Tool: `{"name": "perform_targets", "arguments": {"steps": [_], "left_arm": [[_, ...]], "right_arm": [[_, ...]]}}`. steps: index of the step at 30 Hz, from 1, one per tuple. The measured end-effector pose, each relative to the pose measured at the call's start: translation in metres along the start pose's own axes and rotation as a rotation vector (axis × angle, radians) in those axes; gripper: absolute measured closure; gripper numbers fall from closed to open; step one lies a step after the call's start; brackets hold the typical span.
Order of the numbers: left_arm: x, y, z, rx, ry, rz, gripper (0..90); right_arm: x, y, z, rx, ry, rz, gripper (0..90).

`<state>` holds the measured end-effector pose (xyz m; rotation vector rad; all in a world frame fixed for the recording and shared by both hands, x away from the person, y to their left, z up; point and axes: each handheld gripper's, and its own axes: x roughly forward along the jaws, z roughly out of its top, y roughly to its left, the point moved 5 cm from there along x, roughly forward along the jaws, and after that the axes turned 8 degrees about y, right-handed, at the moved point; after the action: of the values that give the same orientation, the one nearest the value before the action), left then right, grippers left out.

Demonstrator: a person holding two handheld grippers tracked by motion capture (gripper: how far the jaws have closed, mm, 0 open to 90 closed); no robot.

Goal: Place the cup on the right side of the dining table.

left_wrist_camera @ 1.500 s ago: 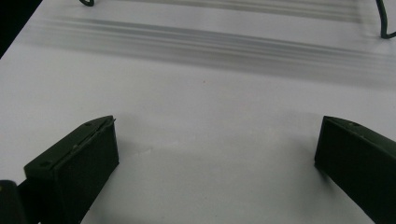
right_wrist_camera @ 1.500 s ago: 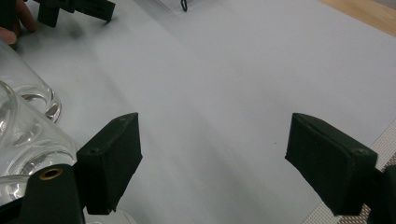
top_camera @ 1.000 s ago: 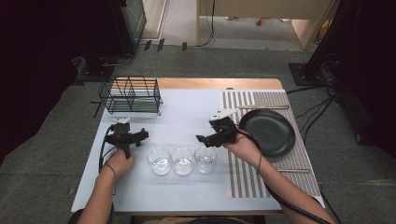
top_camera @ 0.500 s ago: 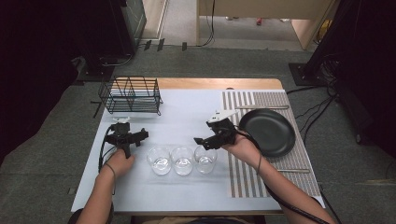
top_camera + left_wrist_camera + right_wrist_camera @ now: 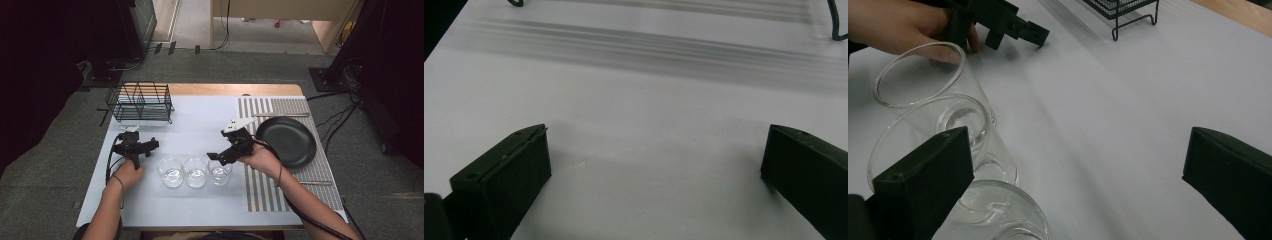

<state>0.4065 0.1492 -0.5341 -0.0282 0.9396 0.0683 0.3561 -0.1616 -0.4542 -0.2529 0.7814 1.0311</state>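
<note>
Three clear empty glasses stand in a row on the white table: left glass (image 5: 171,171), middle glass (image 5: 196,172), right glass (image 5: 220,171). My right gripper (image 5: 218,146) hovers open just behind the right glass and points left. In the right gripper view its jaws (image 5: 1078,155) stand wide apart, with the nearest glass (image 5: 998,215) and the one behind it (image 5: 948,130) beside the left jaw. My left gripper (image 5: 150,145) rests open on the table left of the row. It holds nothing (image 5: 656,150).
A black wire rack (image 5: 140,102) stands at the back left; its feet (image 5: 834,25) show ahead of the left gripper. A black plate (image 5: 286,141) lies on a striped mat (image 5: 265,190) at the right. The table's front edge is close.
My right gripper has drifted slightly down and nearer to the right glass. The left gripper and the glasses have not moved.
</note>
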Motion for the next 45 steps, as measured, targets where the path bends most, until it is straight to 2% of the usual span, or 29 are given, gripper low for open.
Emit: {"name": "perform_targets", "arguments": {"steps": [4, 12, 21, 25, 30, 45], "left_arm": [[0.0, 0.0, 0.0, 0.0, 0.0, 0.0, 0.0], [0.0, 0.0, 0.0, 0.001, 0.0, 0.0, 0.0], [0.0, 0.0, 0.0, 0.0, 0.0, 0.001, 0.0], [0.0, 0.0, 0.0, 0.0, 0.0, 0.001, 0.0], [0.0, 0.0, 0.0, 0.001, 0.0, 0.0, 0.0], [0.0, 0.0, 0.0, 0.0, 0.0, 0.001, 0.0]], "right_arm": [[0.001, 0.001, -0.001, -0.002, 0.009, 0.009, 0.0], [0.003, 0.012, -0.003, -0.065, 0.019, 0.047, 0.0], [0.005, 0.017, -0.005, -0.09, 0.019, 0.069, 0.0], [0.005, 0.022, -0.007, -0.13, 0.024, 0.088, 0.0], [0.007, 0.024, -0.008, -0.141, 0.032, 0.098, 0.0], [0.008, 0.032, -0.014, -0.221, 0.047, 0.144, 0.0]]}}
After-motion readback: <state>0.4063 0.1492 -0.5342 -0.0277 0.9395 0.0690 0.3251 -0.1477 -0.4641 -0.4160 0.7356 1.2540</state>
